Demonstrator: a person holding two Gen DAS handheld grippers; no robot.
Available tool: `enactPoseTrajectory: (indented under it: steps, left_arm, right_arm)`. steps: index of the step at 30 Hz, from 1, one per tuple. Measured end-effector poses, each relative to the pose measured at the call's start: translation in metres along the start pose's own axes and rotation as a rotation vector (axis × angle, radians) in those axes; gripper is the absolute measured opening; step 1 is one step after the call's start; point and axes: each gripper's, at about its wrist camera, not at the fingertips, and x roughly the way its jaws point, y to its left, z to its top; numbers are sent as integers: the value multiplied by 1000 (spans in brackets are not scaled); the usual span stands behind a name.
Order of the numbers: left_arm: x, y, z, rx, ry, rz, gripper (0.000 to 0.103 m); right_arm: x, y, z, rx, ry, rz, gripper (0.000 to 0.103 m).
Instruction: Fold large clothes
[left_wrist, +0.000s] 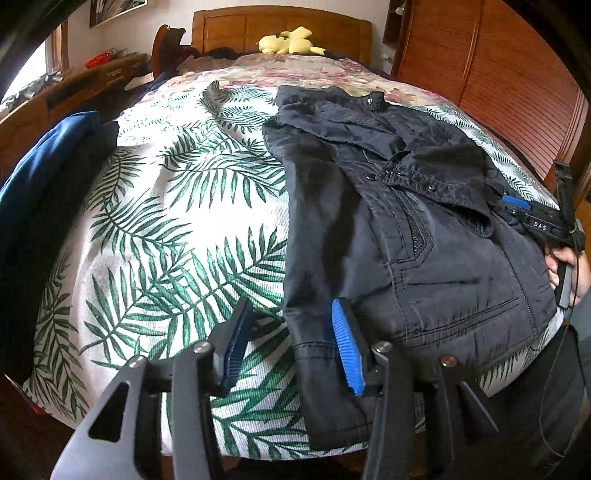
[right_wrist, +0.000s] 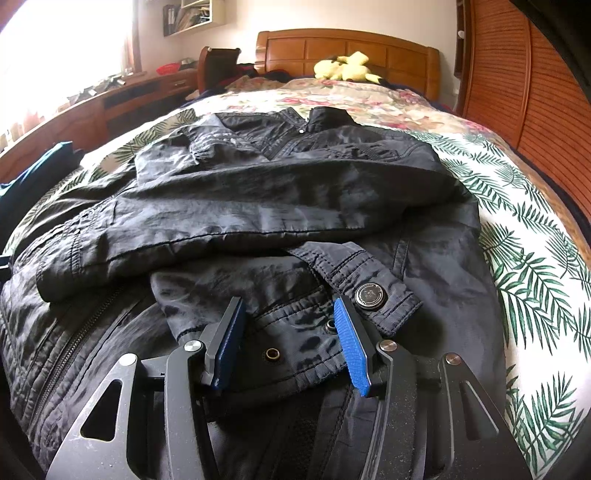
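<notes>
landmark: the dark jacket (left_wrist: 406, 221), which lies on the palm-leaf bedspread (left_wrist: 166, 221) with its collar toward the wooden headboard (left_wrist: 280, 31) and its hem at the near edge of the bed.

well left of the jacket, at the bed's left edge, lies a blue garment (left_wrist: 48, 158). left of the jacket and beyond the bed edge stands a wooden desk (left_wrist: 74, 92).

the left gripper (left_wrist: 291, 347) hangs over the jacket's left hem corner. its jaws are spread apart and grip nothing; the left pad is over bare bedspread, the right pad over the jacket's left sleeve (left_wrist: 317, 258), which runs straight down that side.

beyond the jacket's collar, against the headboard, sits a yellow plush toy (left_wrist: 290, 42).

the jacket's other sleeve (right_wrist: 240, 199) is folded across its chest. the right gripper (right_wrist: 288, 343) is on the jacket's right side, jaws spread, with the sleeve's cuff (right_wrist: 280, 325) between the pads. contact between pads and cuff cannot be determined. a snap button (right_wrist: 370, 295) on the cuff tab sits just beside the right pad.

right of the jacket, past the bed, is a slatted wooden wardrobe (left_wrist: 517, 92).
</notes>
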Motion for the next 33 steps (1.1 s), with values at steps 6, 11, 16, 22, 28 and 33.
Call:
enactPoseTrajectory:
  steps: [6, 11, 16, 22, 28, 33]
  left_arm:
    - [3, -5, 3, 25, 15, 23, 45]
    - [4, -4, 6, 21, 29, 18, 45]
    - [1, -2, 4, 11, 27, 10, 45]
    - [-9, -4, -4, -15, 0, -47, 45]
    - [-17, -14, -12, 9, -4, -73, 45]
    - [-17, -13, -15, 8, 10, -71, 45]
  right_arm:
    - [5, 6, 4, -33, 47, -29, 51]
    - [-8, -4, 1, 10, 96, 0, 55]
    - [-52, -25, -25, 61, 81, -9, 55]
    - [-100, -63, -60, 100, 113, -90, 56]
    - [-120, -75, -90, 141, 169, -88, 56]
    - [-124, -65, -99, 140, 187, -34, 56]
